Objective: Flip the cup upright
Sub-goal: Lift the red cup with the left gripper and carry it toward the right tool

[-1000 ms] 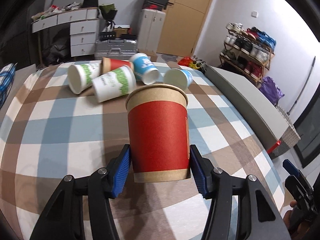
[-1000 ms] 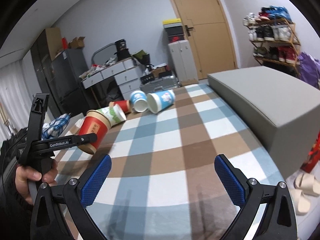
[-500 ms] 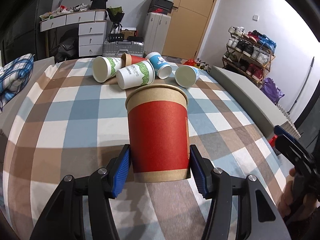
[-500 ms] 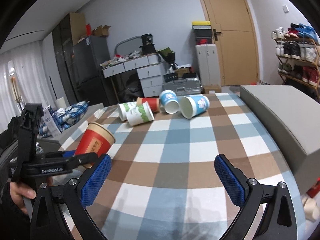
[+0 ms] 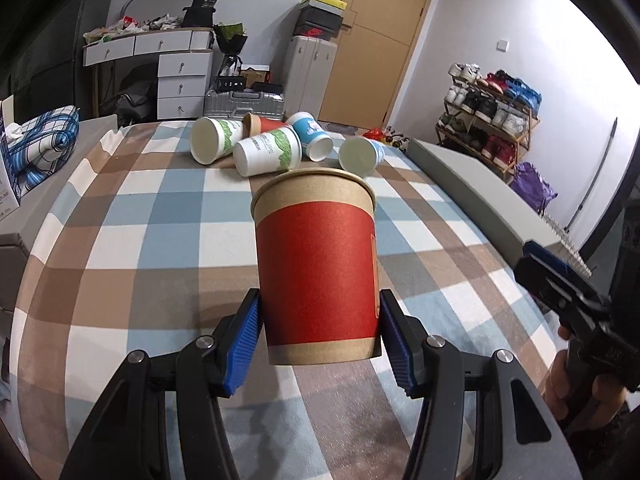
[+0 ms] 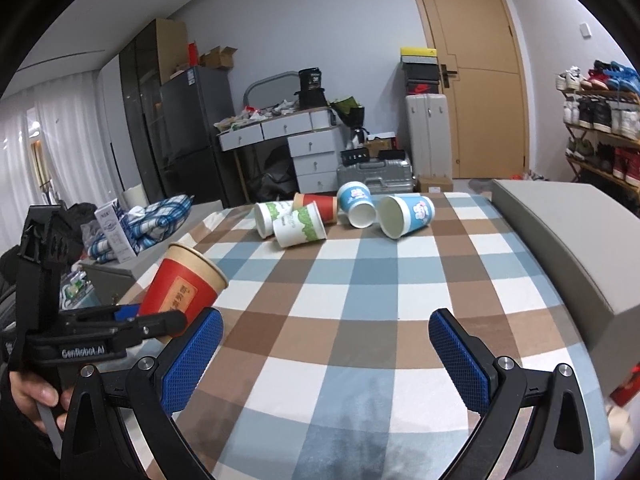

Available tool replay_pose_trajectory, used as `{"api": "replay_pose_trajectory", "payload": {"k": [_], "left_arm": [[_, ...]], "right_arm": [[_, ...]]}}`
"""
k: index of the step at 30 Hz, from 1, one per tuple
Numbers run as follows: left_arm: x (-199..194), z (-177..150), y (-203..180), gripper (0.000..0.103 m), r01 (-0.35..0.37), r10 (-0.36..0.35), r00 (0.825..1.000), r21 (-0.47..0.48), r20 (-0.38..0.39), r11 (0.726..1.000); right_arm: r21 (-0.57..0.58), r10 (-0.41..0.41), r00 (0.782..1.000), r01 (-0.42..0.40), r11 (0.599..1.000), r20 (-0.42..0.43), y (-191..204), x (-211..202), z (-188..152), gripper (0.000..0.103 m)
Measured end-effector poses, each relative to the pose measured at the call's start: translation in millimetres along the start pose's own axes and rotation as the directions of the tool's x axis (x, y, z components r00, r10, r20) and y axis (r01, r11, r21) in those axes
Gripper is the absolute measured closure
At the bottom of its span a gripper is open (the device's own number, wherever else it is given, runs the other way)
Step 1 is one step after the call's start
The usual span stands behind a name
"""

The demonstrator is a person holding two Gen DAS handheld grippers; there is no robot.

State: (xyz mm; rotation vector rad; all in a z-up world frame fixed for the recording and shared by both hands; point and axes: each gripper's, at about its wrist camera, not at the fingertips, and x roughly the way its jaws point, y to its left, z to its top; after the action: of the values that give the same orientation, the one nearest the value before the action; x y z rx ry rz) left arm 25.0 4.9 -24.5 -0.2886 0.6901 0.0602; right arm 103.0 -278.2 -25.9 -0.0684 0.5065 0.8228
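My left gripper is shut on a red and brown paper cup, mouth up, near its base, above the checked tablecloth. In the right wrist view the same cup tilts to the right in the left gripper over the table's left edge. My right gripper is open and empty above the near part of the table. Several paper cups lie on their sides at the far end: two green-printed white ones, a red one and two blue ones.
A grey bench or cushion runs along the table's right side. A grey box edge and a plaid bundle sit left of the table. Drawers, suitcase, door and a shoe rack stand beyond the far end.
The left gripper has tipped the red cup further towards upright and drawn back from the lying cups. The right gripper has tilted up and stays open.
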Motion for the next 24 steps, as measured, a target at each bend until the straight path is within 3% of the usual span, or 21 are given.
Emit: {"api": "replay_pose_trajectory", "payload": {"k": [7, 24], "left_arm": [[14, -13, -9, 0.052, 0.012, -0.012, 0.999, -0.004, -0.052, 1.0], [19, -21, -16, 0.052, -0.033, 0.033, 0.998, -0.004, -0.055, 0.999]], "right_arm": [[-0.005, 0.003, 1.0, -0.003, 1.0, -0.015, 2, 4, -3, 0.0], [0.017, 0.002, 1.0, -0.001, 1.0, -0.019, -4, 4, -4, 0.0]]}}
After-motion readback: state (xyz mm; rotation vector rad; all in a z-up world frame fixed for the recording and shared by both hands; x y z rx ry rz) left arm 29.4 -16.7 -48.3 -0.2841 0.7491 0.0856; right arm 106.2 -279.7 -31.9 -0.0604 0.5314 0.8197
